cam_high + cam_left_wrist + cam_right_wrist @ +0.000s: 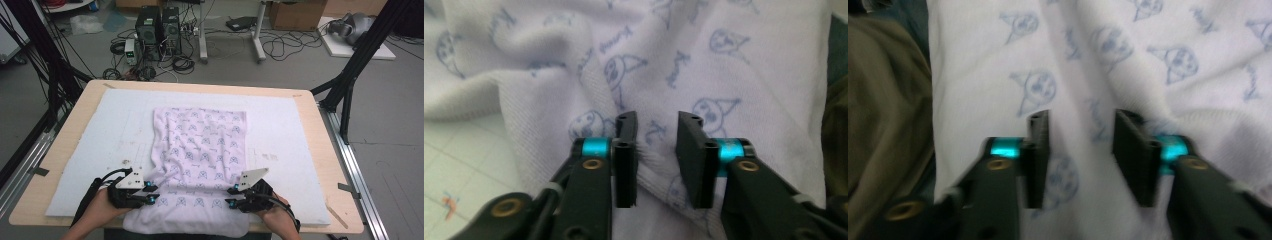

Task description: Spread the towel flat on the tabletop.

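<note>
Lying flat down the middle of the white mat (90, 150) on the desk (55, 165), the printed cloth (200, 145) is a pale lilac knit covered in small blue cartoon faces, and its near end droops over the desk's front edge toward the person. It looks light, soft and limp: it should crease wherever it is pinched, sag between 2 holds, and drag rather than slide on the foam-like mat. Nothing about it seems fragile or slippery, though the ribbed weave may stretch if pulled hard.

The left gripper (151, 194) sits at the cloth's near left side, where the fabric is already rucked into a ridge. In the left gripper view its jaws stand partly open, astride a raised fold of cloth (656, 150) but not clamped on it. The right gripper (232, 196) sits at the near right side; in the right gripper view its jaws are likewise parted, with flat cloth (1080, 130) between them and nothing pinched.

My judgement is that the best hold is close to the 2 near corners or along the side edges, taking a doubled ridge so the thin fabric does not slip out, and lifting both sides evenly to keep it from bunching.
</note>
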